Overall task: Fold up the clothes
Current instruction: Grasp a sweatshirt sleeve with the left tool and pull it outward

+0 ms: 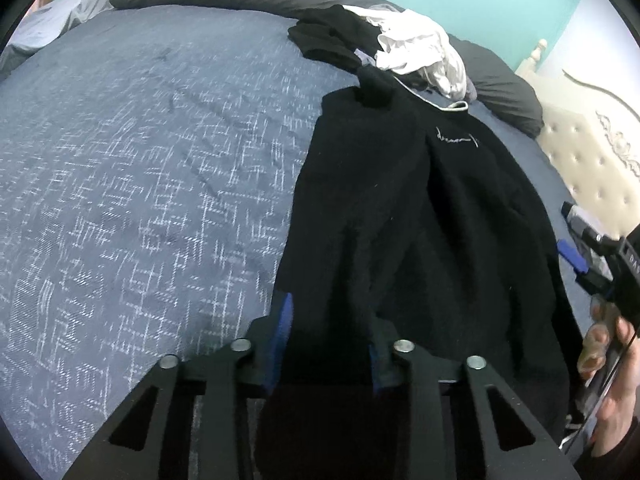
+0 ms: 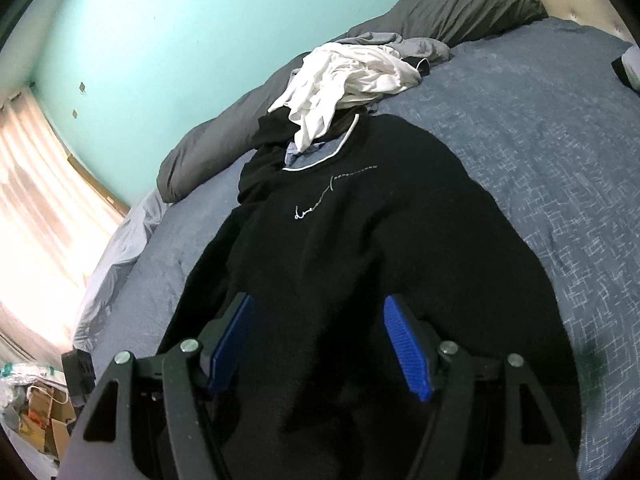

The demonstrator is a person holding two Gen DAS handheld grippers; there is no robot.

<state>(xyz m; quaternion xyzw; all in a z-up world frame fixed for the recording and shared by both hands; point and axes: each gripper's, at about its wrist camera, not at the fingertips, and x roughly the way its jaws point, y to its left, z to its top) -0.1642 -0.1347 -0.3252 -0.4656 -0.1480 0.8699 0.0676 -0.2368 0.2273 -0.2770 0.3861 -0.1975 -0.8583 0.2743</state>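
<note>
A black sweatshirt [image 1: 432, 208] with small white script on the chest lies front up on the blue patterned bedspread [image 1: 152, 168]. My left gripper [image 1: 328, 320] has its jaws set apart with the sweatshirt's hem bunched between the blue pads. My right gripper [image 2: 318, 320] is open over the lower part of the sweatshirt [image 2: 360, 232], its blue pads wide apart with fabric between them. The right gripper also shows at the right edge of the left wrist view [image 1: 576, 252], held by a hand.
A pile of clothes lies beyond the collar: a white garment [image 2: 348, 76], grey and black pieces [image 1: 332, 36]. Dark grey pillows [image 2: 460, 4] line the teal wall. A tufted headboard [image 1: 588, 160] is at the right. Boxes [image 2: 44, 420] sit on the floor by a curtained window.
</note>
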